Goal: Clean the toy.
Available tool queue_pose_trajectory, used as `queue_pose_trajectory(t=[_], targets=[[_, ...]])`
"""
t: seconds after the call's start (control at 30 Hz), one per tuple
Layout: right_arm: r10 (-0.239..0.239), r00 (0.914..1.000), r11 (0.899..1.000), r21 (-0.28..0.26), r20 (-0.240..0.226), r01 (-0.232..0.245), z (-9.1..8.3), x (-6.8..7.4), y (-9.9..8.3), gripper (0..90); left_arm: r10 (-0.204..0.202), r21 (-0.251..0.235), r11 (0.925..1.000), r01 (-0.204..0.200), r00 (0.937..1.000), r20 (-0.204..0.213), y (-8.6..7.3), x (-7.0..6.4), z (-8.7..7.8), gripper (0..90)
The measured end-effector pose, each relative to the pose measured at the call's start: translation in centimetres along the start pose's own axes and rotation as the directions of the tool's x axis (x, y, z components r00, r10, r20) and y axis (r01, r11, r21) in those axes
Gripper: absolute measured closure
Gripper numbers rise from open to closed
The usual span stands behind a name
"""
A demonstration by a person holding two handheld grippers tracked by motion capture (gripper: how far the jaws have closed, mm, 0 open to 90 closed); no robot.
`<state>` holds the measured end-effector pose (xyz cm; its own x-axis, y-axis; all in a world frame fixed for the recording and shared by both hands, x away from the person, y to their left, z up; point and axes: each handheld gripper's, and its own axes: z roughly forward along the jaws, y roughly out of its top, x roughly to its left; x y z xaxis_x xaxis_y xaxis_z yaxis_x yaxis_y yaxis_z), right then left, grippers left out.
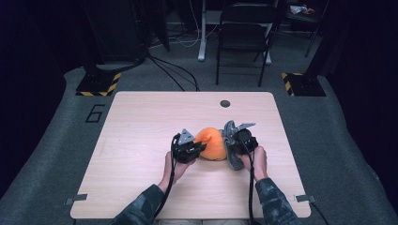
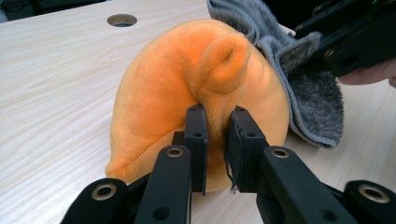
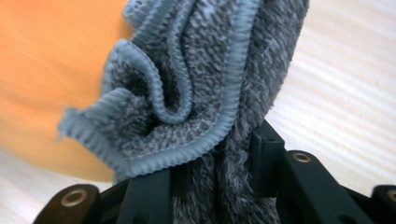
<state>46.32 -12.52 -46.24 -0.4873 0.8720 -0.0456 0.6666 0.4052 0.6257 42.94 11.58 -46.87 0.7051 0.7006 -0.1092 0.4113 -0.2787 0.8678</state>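
The left gripper [image 2: 217,128] pinches the soft orange plush toy [image 2: 187,88]. The right gripper [image 3: 217,161] squeezes the floppy grey cloth [image 3: 210,70]. Both look light and squashy; grab any fold.

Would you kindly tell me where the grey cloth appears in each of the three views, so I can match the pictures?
High view: the grey cloth sits just right of centre, between the orange plush toy and the right gripper.
Left gripper view: upper right, draped against the toy's far side.
Right gripper view: centre, bunched between the jaws.
Shared landmark: the orange plush toy, touching the cloth in every view.
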Motion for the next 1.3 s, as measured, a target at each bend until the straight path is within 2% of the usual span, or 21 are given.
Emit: queue_pose_trajectory(t=[0.07,0.27,0.4,0.47,0.53,0.6,0.7,0.77,0.87,0.9,0.93,0.97,1.0,1.07,1.3], targets=[[0.004,0.9999,1.0,0.028,0.013,-0.005,0.9,-0.5,-0.5,66.2,0.002,-0.001,1.0,-0.002,1.0,0.001,0.0,0.1,0.0,79.0],[0.015,0.9999,0.995,0.099,0.006,-0.016,2.7,-1.3,-1.7,65.4,-0.011,-0.009,0.9999,0.011,0.9999,0.009,-0.2,0.4,-0.1,78.9],[0.004,0.9999,0.995,0.098,0.014,-0.006,2.0,-1.5,-1.2,66.2,-0.01,-0.009,0.9999,0.01,0.9999,0.001,-0.2,0.5,-0.1,78.8],[0.021,0.9997,0.998,0.066,0.011,-0.022,0.8,-1.7,-0.6,66.8,-0.013,-0.01,0.9999,0.013,0.9999,0.005,-0.3,0.6,-0.1,78.8],[0.032,0.9995,0.999,-0.004,0.001,-0.032,-0.9,-1.8,0.3,66.9,-0.009,-0.005,0.9999,0.009,0.9999,0.007,-0.2,0.5,-0.2,78.8],[0.027,0.9993,0.996,-0.084,-0.026,-0.029,-2.7,-1.5,1.1,67.0,-0.006,-0.013,0.9999,0.006,1.0,0.004,-0.2,0.4,-0.1,78.7],[0.008,0.9972,0.986,-0.165,-0.075,-0.021,-4.8,0.1,2.3,67.0,-0.004,-0.012,0.9999,0.004,1.0,0.006,-0.2,0.4,-0.1,78.7],[-0.04,0.9927,0.98,-0.198,-0.114,0.017,-5.2,1.3,2.7,67.0,-0.005,-0.011,0.9999,0.005,1.0,0.005,-0.2,0.4,-0.1,78.6],[-0.078,0.9895,0.984,-0.166,-0.122,0.057,-4.3,3.2,2.9,66.8,0.005,-0.005,1.0,-0.005,1.0,0.006,-0.2,0.4,-0.1,78.6],[-0.094,0.9908,0.986,-0.147,-0.097,0.079,-3.7,3.6,2.8,66.8,-0.001,-0.004,1.0,0.001,1.0,0.008,-0.3,0.3,-0.1,78.4],[-0.103,0.9914,0.985,-0.15,-0.08,0.09,-3.3,3.6,2.6,66.8,0.001,-0.003,1.0,-0.001,1.0,0.005,-0.3,0.3,-0.1,78.3],[-0.088,0.9918,0.987,-0.144,-0.094,0.074,-3.1,3.5,2.4,66.7,0.0,-0.005,1.0,0.0,1.0,0.01,-0.3,0.3,0.0,78.2],[-0.096,0.9907,0.987,-0.142,-0.097,0.082,-3.0,3.1,2.4,66.7,0.001,-0.006,1.0,-0.001,1.0,0.009,-0.3,0.3,0.0,78.2],[-0.092,0.9923,0.99,-0.117,-0.083,0.082,-3.0,2.8,2.3,66.7,0.002,-0.007,1.0,-0.002,1.0,0.008,-0.3,0.3,0.0,78.2],[-0.033,0.9971,0.999,-0.03,-0.068,0.032,-1.5,0.5,1.0,66.8,-0.004,-0.01,0.9999,0.004,0.9999,0.015,-0.3,0.2,0.1,78.2]])
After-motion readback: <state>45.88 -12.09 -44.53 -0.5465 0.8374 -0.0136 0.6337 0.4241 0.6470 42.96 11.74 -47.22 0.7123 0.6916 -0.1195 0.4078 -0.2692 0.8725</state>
